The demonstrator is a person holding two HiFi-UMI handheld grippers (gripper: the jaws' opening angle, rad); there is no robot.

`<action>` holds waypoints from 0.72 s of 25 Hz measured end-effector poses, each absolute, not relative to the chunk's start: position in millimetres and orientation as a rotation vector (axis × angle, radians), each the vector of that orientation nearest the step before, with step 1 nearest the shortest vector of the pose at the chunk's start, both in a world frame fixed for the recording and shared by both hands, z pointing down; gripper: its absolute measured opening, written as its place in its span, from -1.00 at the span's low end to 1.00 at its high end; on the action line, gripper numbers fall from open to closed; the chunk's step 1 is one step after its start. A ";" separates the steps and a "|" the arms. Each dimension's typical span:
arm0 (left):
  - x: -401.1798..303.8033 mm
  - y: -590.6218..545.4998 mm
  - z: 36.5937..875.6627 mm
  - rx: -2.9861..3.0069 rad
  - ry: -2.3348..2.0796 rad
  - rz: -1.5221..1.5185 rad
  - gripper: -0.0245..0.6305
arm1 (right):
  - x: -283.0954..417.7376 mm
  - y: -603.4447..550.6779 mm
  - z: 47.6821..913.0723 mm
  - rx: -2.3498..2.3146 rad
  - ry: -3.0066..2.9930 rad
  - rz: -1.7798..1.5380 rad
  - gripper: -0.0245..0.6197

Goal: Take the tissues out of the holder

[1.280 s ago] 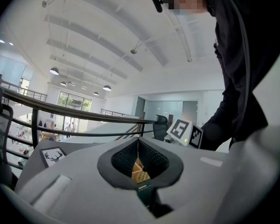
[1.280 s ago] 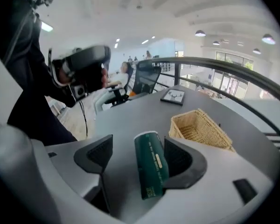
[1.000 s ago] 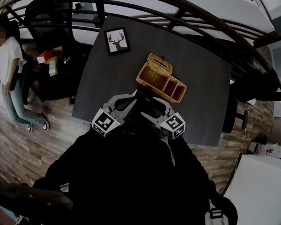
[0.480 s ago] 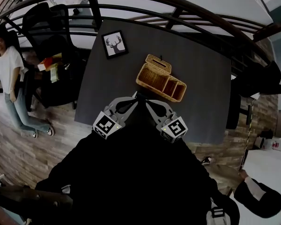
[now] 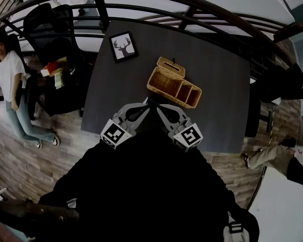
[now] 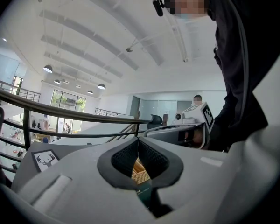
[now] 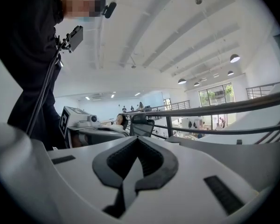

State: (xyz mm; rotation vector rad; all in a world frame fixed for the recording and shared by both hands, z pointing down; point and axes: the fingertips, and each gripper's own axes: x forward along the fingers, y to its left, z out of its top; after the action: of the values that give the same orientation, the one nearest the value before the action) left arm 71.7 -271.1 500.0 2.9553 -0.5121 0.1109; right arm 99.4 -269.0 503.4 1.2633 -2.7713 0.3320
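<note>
A wicker holder with a lidded box part and open compartments stands in the middle of the dark grey table. I see no tissue sticking out of it. Both grippers hover side by side over the table's near edge, just short of the holder. My left gripper is shut with nothing in it. In the left gripper view a bit of wicker shows through the gap below its pads. My right gripper is shut and empty, and the right gripper view shows its tips together.
A framed deer picture lies at the table's far left corner. A curved dark railing runs behind the table. Black chairs and a standing person are at the left. Someone's leg passes at the right.
My right gripper's jaws stood spread a second ago and are now closed on nothing, and that gripper has risen a little. A passer-by has moved along the lower right.
</note>
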 end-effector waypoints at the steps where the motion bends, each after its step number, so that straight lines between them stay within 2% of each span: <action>1: 71.8 -271.4 500.0 2.957 -0.511 0.112 -0.90 | 98.2 -268.8 503.1 1.255 -2.775 0.328 -0.91; 18: 71.2 -266.8 498.5 2.963 -0.493 0.111 -0.90 | 93.3 -263.4 507.7 1.236 -2.746 0.335 -0.91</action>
State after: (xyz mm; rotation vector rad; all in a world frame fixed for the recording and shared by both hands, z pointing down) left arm 71.2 -266.8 498.5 2.9630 -0.4931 0.1111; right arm 93.3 -263.4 507.7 1.2364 -2.7456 0.3348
